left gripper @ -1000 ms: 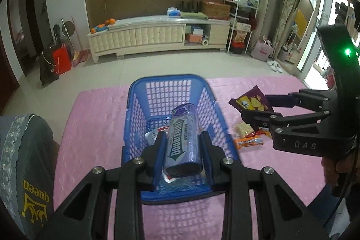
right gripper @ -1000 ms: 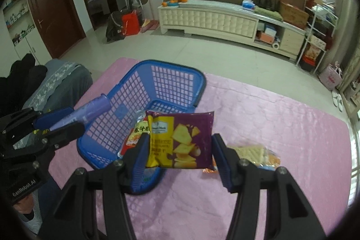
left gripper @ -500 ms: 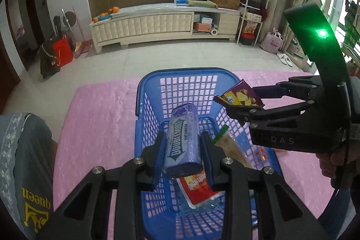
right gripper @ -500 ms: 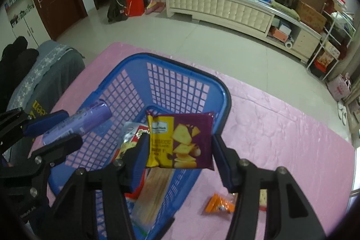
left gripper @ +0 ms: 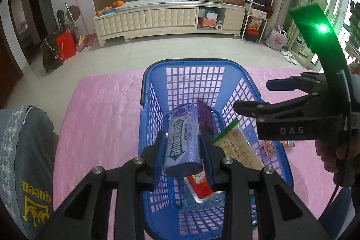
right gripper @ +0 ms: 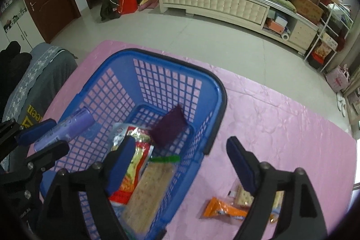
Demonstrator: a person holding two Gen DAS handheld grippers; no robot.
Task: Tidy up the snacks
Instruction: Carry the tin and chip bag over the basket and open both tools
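Two grippers hang over the blue plastic lattice basket (left gripper: 155,91) on the pink quilted table cover (right gripper: 281,118). The left gripper (left gripper: 182,151) pinches a purple Doublemint gum tube (left gripper: 182,141) between its pads, the tube pointing forward and down over the basket's middle. The right gripper (right gripper: 177,163) has just been opening: its jaws stand spread with nothing between them, one blue pad over the basket and the other out past the rim above the cover. The dark purple chip packet (right gripper: 167,128) lies loose inside the basket near the far wall, tipped on its edge.

The likeliest slip now is with the tube: let go from this height, it may roll or bounce off the packets below, and a round tube could settle crookedly. The two grippers are also near each other, so a careless swing could knock one against the other or against the rim.

Besides the chip packet, the basket holds a red and yellow snack bag (right gripper: 132,168), a clear pack of pale crackers with a green seal (right gripper: 150,190), and some crinkled clear wrapping at the near end. Outside it, on the cover near the right gripper's outer finger, lie an orange snack sachet (right gripper: 222,209) and a small cracker pack (right gripper: 244,195), not yet put away.
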